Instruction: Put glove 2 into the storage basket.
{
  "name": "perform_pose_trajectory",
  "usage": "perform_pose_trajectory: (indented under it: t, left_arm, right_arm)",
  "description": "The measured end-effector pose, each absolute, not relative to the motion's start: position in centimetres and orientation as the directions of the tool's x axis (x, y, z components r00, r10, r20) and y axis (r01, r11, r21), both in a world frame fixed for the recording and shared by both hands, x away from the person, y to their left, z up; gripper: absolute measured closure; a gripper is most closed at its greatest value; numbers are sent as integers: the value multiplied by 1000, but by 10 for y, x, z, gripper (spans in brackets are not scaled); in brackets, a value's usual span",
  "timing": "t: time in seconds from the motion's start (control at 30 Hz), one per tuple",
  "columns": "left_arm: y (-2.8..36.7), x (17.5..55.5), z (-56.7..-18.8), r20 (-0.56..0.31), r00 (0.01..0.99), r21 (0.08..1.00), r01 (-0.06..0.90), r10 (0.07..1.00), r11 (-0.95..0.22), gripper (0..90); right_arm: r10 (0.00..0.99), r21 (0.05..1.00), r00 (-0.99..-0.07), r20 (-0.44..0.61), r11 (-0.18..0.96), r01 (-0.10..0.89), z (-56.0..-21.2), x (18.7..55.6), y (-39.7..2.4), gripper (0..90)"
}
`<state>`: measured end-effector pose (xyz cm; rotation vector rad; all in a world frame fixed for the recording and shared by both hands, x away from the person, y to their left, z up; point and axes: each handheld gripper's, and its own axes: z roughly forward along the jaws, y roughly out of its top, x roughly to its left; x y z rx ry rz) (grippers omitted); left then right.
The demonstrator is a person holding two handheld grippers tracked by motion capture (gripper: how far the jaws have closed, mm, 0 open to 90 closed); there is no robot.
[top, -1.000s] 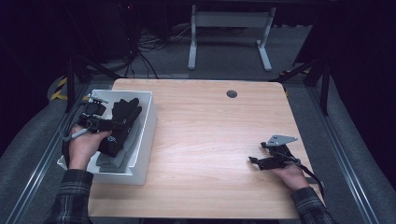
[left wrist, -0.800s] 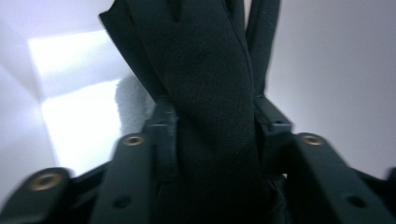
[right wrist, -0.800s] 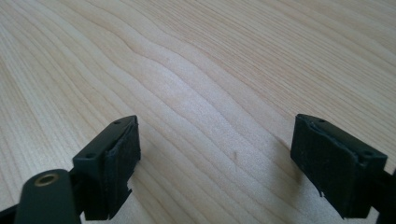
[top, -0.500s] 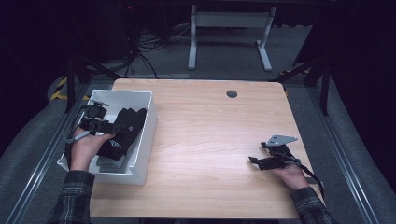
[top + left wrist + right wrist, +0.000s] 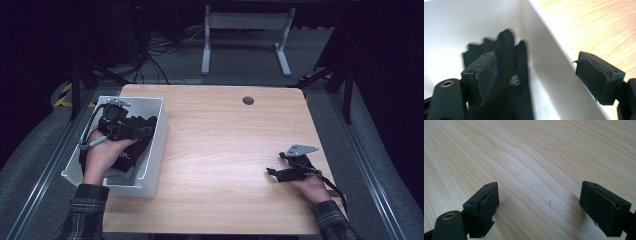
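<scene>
Black glove in the white bin is blurred, its lower part hidden by the left hand-held gripper. That hand-held gripper has just opened and is released, nothing between its pads. Right hand-held gripper is released over bare table.

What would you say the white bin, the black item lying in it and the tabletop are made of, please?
White bin: probably plastic, with smooth, matte, thin walls. Black glove: looks like soft fabric or knit, with limp finger shapes; the blur leaves it open. Tabletop: wood or wood-look laminate, with a pale printed-looking grain and a smooth sheen.
</scene>
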<state>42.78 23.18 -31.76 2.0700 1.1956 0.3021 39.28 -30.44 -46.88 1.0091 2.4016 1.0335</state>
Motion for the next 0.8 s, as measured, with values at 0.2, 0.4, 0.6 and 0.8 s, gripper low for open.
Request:
perform_pose_trajectory:
  t: [0.2, 0.4, 0.6, 0.8]
  left_arm:
    - [198, 420, -309, -152, 616, 722, 603, 773, -339, 186]
    - [160, 411, -312, -143, 677, 727, 566, 722, -387, 181]
    - [122, 403, -329, -148, 727, 731, 537, 670, -421, 179]
    - [88, 397, -357, -146, 767, 709, 521, 625, -474, 175]
  right_arm:
    - [722, 734, -691, -27, 484, 477, -469, 393, -304, 165]
    - [722, 734, -691, -28, 484, 477, -469, 393, -304, 165]
    - [722, 734, -691, -27, 484, 477, -469, 393, -304, 165]
    - [721, 734, -692, -28, 485, 476, -469, 393, -304, 165]
